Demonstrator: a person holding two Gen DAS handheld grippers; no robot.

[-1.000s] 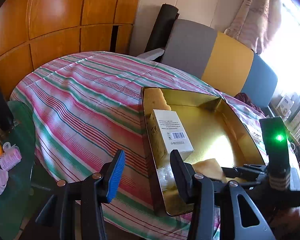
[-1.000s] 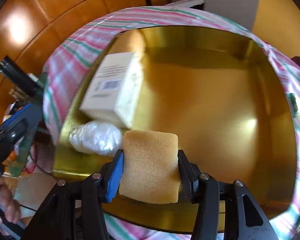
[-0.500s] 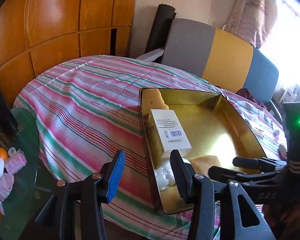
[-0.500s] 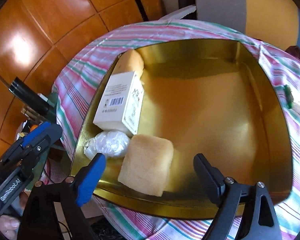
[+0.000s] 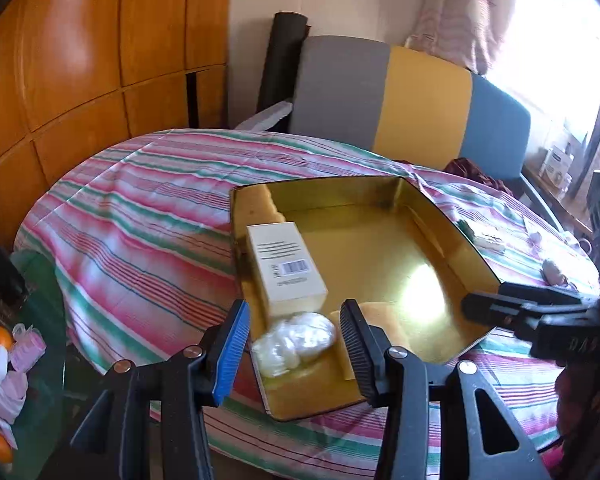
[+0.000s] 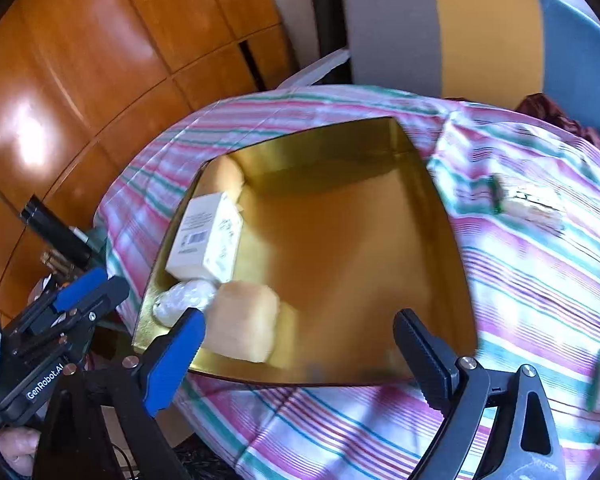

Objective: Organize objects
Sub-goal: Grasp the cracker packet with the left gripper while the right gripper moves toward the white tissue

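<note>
Sponge down in the gold tray, small items on the cloth to the right come next, I judge

From the left: my left gripper [image 5: 292,344] hovers over the tray's near-left corner, jaws partly apart with nothing gripped, the plastic-wrapped bundle [image 5: 294,340] below them; in the gold tray [image 6: 440,240] the white box [image 6: 206,236] lies along the left wall, long axis running near to far, and the yellow sponge [image 6: 244,322] sits beside the bundle by the near wall; my right gripper [image 6: 300,356] hangs above the near rim, jaws opening wide and empty, sponge below and left of them; the loose items [image 6: 528,204] lie on the striped cloth [image 6: 540,280] right of the tray, nearer my right hand, so I reckon that hand swings right
</note>
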